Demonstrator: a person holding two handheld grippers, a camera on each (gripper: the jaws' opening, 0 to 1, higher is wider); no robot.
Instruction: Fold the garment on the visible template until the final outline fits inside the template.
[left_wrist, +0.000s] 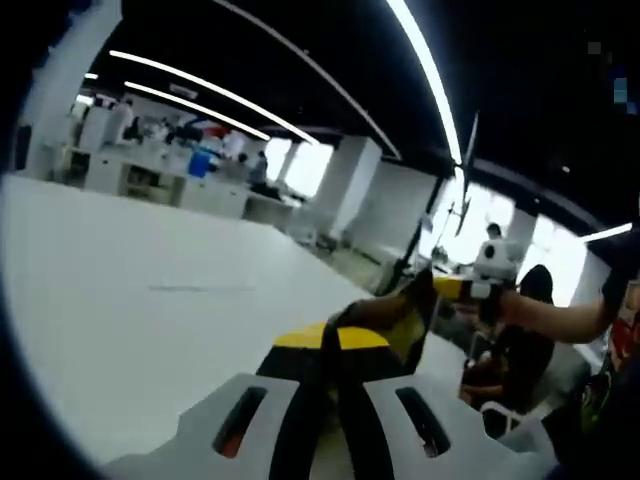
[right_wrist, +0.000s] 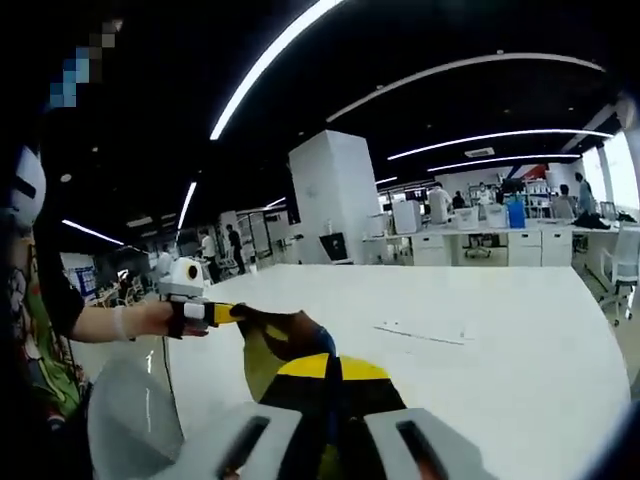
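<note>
Both grippers are clenched on the garment, a dark and yellow cloth held up off the counter and stretched between them. The left gripper grips one edge; the right gripper grips the other, so the cloth's long axis runs from one gripper across to the other. Neither is nearer. The white counter lies below and ahead, with a faint line that may be the template. The room is an open office with ceiling strip lights.

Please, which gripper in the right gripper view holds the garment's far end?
The left gripper, seen at the left; the right gripper clamps the garment's near edge.
</note>
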